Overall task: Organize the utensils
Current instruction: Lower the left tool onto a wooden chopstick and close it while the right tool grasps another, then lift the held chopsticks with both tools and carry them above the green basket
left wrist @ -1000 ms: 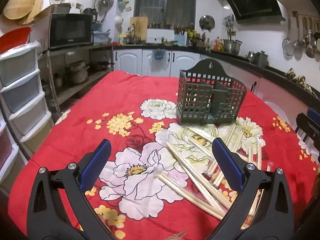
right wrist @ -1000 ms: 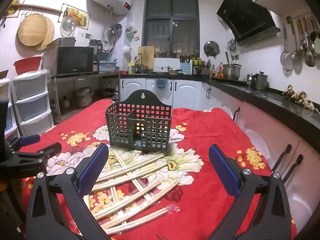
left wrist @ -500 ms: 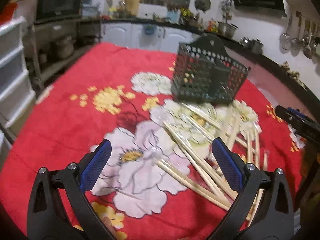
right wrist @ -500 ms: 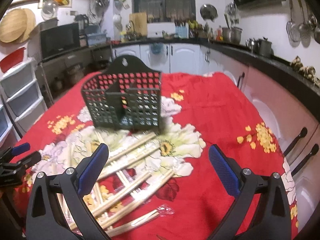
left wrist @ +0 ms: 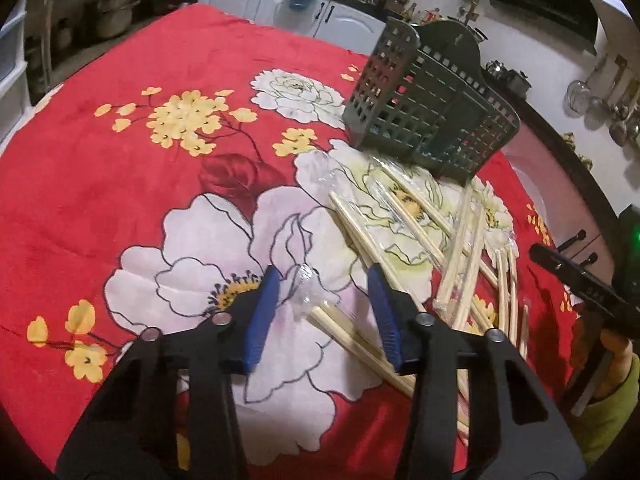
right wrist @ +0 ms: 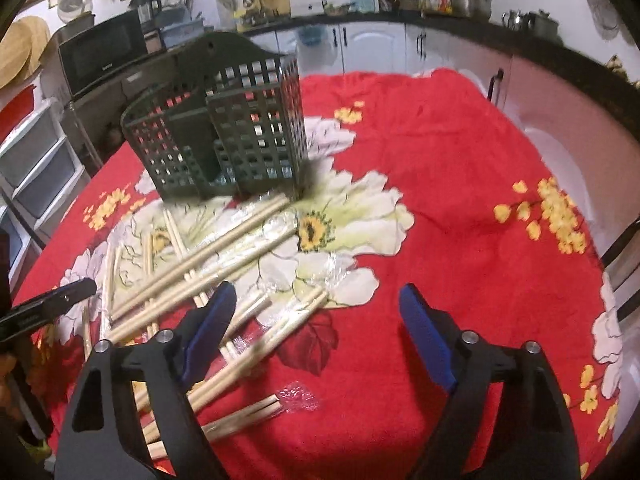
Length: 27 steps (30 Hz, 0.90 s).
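Note:
Several pairs of wooden chopsticks in clear plastic wrappers (left wrist: 404,216) (right wrist: 224,256) lie scattered on the red flowered tablecloth. A dark green lattice utensil holder (left wrist: 432,108) (right wrist: 224,136) stands upright just behind them. My left gripper (left wrist: 324,312) is open, low over the cloth, its fingers on either side of the wrapped end of one chopstick pair (left wrist: 320,316). My right gripper (right wrist: 316,336) is open and empty, low over the right edge of the pile; its left finger (right wrist: 208,328) overlaps some chopsticks.
The table (left wrist: 100,168) carries a red cloth with white and yellow flowers. Kitchen counters and white cabinets (right wrist: 368,40) run behind and to the right. Plastic drawers (right wrist: 36,160) and a microwave (right wrist: 104,52) stand at the left. The right gripper's arm shows in the left wrist view (left wrist: 580,280).
Both grippers have dropped down and forward toward the chopsticks. My left gripper's jaws have narrowed around the end of one wrapped pair. My right gripper's jaws stay wide.

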Each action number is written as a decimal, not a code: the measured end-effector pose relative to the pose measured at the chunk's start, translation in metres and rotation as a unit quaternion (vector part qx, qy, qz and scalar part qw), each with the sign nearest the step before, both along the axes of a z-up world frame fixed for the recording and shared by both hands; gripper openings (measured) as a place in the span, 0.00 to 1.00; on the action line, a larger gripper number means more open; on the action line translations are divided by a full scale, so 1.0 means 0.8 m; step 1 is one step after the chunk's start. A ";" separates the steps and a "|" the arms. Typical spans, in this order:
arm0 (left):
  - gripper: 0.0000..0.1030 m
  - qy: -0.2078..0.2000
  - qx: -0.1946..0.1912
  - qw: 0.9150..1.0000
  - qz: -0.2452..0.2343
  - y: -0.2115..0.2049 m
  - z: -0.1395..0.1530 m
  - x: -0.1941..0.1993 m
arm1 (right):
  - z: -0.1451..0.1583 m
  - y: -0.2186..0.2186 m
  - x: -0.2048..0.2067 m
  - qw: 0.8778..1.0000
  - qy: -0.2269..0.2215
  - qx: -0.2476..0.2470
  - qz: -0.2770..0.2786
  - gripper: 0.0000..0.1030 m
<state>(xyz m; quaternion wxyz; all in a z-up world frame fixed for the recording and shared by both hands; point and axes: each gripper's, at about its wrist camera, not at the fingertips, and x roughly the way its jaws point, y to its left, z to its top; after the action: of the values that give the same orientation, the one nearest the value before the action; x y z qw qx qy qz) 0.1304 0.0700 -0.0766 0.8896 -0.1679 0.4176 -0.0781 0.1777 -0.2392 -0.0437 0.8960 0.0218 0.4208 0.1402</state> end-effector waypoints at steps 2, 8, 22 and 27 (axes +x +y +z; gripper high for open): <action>0.24 0.002 -0.003 1.000 0.003 0.004 -0.003 0.003 | -0.006 -0.004 0.010 1.000 0.016 0.016 -0.004 0.70; 0.08 0.005 -0.013 1.000 0.007 0.018 -0.007 0.007 | -0.023 -0.016 0.039 0.996 0.071 0.052 -0.024 0.54; 0.02 -0.046 -0.022 0.999 0.017 0.044 0.038 -0.001 | 0.009 -0.031 0.050 0.994 0.024 0.111 -0.006 0.02; 0.02 -0.084 -0.021 0.996 0.011 0.045 0.080 -0.002 | 0.049 -0.034 0.046 0.993 -0.020 0.116 0.002 0.02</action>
<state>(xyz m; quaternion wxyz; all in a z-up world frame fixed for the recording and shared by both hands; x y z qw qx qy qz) 0.1287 0.1059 -0.0127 0.9186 -0.1835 0.3381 -0.0910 0.2145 -0.2666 -0.0043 0.8952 0.1222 0.3842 0.1899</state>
